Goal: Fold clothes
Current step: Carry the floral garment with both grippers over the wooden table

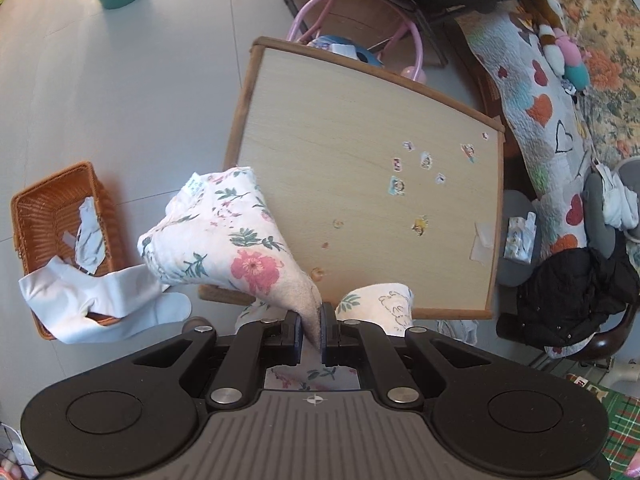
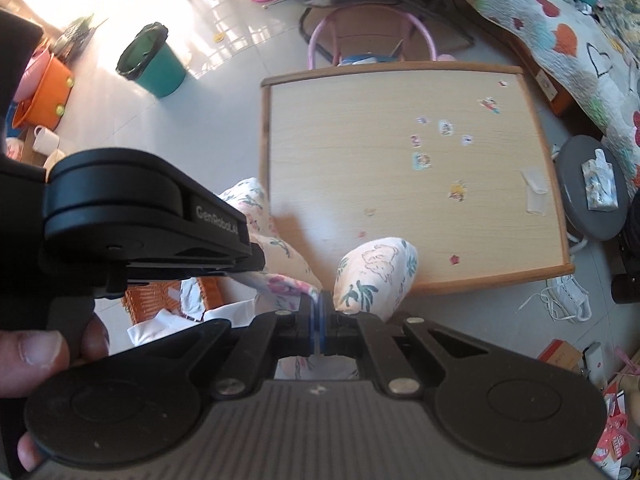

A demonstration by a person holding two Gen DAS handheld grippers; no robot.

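Pale tiled floor [image 1: 120,100] all round, with a low wooden tabletop [image 1: 360,152] dotted with stickers [image 1: 396,186]. Left hand-held gripper [image 1: 311,330] clamped on a pinch of floral cloth [image 1: 224,236], hanging bunched over the tabletop's near left corner. Right hand-held gripper [image 2: 319,326] pressed tight on another edge of the same cloth, a fold bulging just beside it at the tabletop's near edge. Left of the tabletop, a wicker basket [image 1: 44,208] with white clothes [image 1: 100,300] spilling over its rim. Green bin [image 2: 154,66] farther off.
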